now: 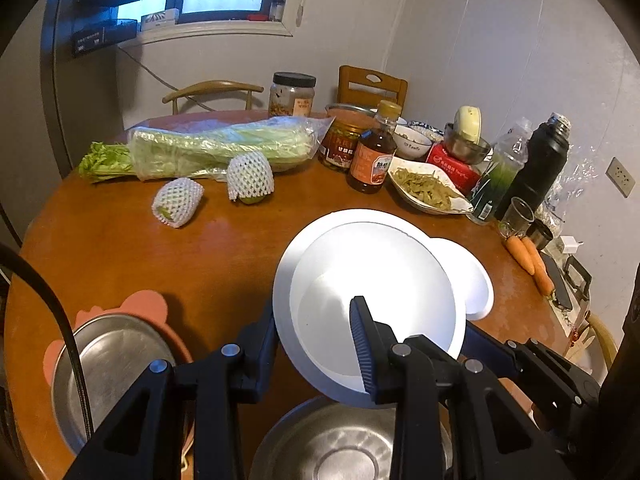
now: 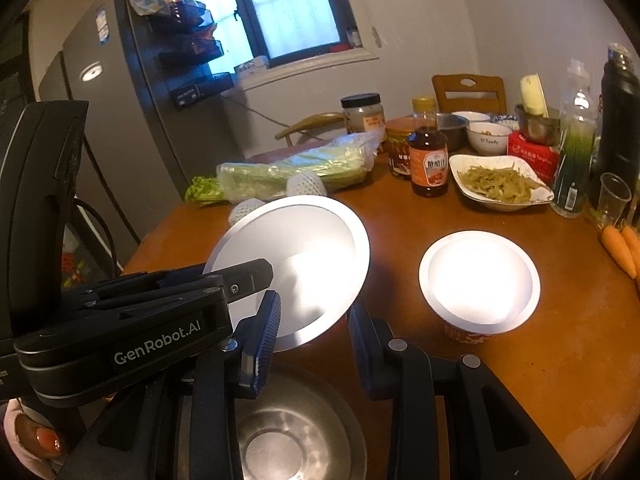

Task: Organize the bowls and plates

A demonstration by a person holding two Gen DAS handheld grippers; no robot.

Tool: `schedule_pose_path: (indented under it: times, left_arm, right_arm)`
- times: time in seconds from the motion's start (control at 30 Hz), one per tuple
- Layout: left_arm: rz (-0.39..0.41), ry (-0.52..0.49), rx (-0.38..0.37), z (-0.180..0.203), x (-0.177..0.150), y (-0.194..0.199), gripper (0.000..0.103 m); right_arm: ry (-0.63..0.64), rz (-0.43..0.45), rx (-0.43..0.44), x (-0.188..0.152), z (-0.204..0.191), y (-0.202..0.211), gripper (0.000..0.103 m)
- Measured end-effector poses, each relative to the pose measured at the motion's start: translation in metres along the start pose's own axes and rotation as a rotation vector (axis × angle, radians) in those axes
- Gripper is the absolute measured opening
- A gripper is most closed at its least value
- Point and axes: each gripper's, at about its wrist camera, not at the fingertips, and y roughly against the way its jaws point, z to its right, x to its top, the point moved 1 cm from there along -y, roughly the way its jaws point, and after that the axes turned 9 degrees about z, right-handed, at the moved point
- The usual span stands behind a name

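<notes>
My left gripper (image 1: pixel 320 340) is shut on the rim of a white plate (image 1: pixel 372 280) and holds it tilted above the brown table. The plate also shows in the right wrist view (image 2: pixel 296 256), with the left gripper clamped on its left edge. A white bowl (image 2: pixel 480 276) stands on the table to the right of it, also partly visible behind the plate in the left wrist view (image 1: pixel 468 276). A steel bowl (image 2: pixel 296 432) lies directly below both grippers, also in the left wrist view (image 1: pixel 336 444). My right gripper (image 2: pixel 312 320) is open and empty, just under the plate's near edge.
A steel plate (image 1: pixel 116 364) on a pink mat lies at the near left. Bagged celery (image 1: pixel 224 148), two netted fruits, jars, a sauce bottle (image 2: pixel 428 152), a dish of vegetables (image 2: pixel 500 184), bottles, a flask and carrots (image 1: pixel 528 260) crowd the far and right side.
</notes>
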Motion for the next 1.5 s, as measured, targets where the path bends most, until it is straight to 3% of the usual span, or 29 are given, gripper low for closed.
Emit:
schedule_pose_path:
  times: [0.47, 0.73, 1.5]
  left_arm:
    - [0.040, -0.020, 0.001, 0.012, -0.015, 0.050, 0.035]
    - [0.017, -0.034, -0.003, 0.020, -0.035, 0.069, 0.035]
    - [-0.121, -0.031, 0.019, 0.007, -0.095, 0.049, 0.035]
  right_arm:
    - [0.029, 0.035, 0.024, -0.006, -0.019, 0.044, 0.036]
    - [0.023, 0.022, 0.041, -0.021, -0.020, 0.069, 0.036]
    - [0.063, -0.141, 0.042, -0.079, -0.026, 0.060, 0.036]
